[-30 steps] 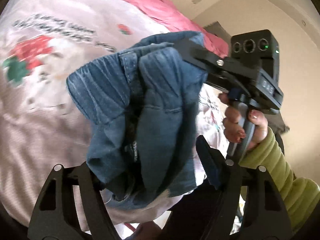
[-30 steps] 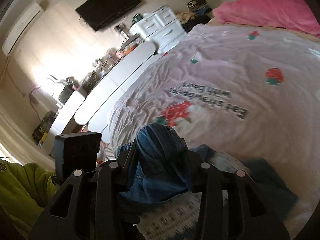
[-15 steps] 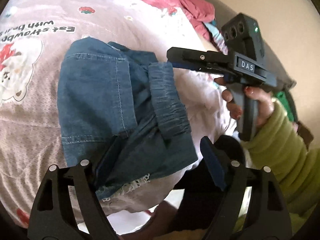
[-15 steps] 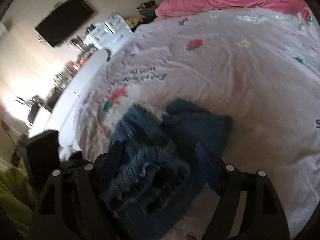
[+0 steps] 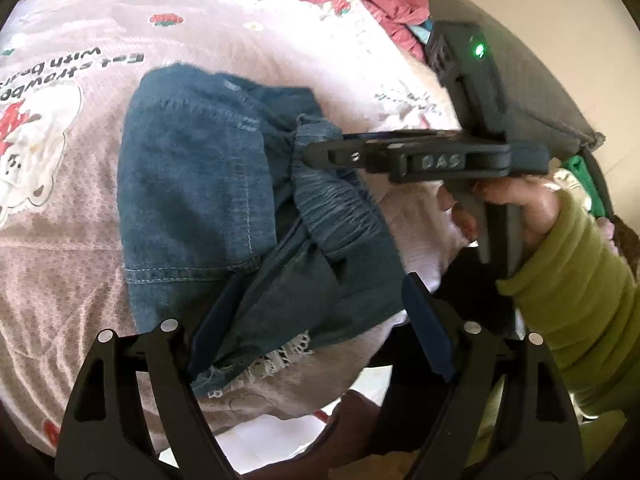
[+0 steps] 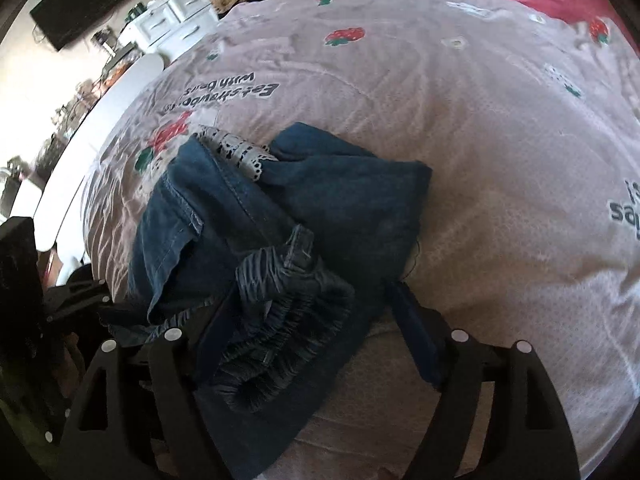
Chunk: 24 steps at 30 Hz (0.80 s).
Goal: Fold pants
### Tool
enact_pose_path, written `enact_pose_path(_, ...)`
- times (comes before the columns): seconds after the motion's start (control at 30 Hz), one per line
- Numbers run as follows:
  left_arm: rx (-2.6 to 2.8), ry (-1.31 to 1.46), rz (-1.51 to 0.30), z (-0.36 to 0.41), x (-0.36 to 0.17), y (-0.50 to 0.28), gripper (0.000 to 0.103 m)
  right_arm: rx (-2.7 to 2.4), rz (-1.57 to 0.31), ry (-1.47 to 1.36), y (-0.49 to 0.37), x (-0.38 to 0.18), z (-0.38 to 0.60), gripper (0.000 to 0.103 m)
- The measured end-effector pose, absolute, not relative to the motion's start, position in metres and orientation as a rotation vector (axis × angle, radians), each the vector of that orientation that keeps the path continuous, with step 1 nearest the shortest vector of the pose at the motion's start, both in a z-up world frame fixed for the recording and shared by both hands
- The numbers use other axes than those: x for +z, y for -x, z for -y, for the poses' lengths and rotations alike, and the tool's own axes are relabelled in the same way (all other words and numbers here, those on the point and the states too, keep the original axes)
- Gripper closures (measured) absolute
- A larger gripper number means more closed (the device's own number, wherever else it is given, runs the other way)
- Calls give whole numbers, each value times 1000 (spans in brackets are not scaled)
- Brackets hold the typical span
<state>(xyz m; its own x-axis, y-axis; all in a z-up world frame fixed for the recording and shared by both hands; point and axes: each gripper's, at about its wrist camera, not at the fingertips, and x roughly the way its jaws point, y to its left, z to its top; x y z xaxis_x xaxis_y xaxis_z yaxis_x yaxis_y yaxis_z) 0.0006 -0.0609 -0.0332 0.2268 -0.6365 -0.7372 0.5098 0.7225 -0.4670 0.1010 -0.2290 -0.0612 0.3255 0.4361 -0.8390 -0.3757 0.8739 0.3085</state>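
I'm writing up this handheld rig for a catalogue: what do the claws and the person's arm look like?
Each claw is matte black plastic: two triangular cut-out arms with silver rivets carrying dark blue pads. The right claw, seen from the side, has a pistol grip, raised "DAS" lettering and a black camera box with a green light. The person wears a ribbed olive-green sleeve.
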Motion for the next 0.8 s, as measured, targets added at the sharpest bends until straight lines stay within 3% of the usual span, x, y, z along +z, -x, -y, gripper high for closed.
enact_pose_path(0.2, -739, 123, -1007, 34, -2, 3, 22, 499, -978, -81, -75, -31, 243, 20)
enact_pose_path(0.53, -553, 63, -998, -7, 0, -49, 22, 557, -862, -4, -9, -8, 233, 20)
enact_pose_path(0.6, -561, 65, -1017, -2, -3, -64, 27, 627, -829, 56, 9, -2, 213, 20)
enact_pose_path(0.67, -589, 63, -1041, 5, -8, -74, 44, 690, -808, 93, 21, 1, 195, 20)
enact_pose_path(0.73, -631, 24, -1059, 19, -12, -82, 52, 765, -802, 160, 32, 2, 170, 20)
enact_pose_path(0.8, -637, -18, -1075, 30, -21, -88, 55, 801, -806, 261, 40, -1, 149, 22)
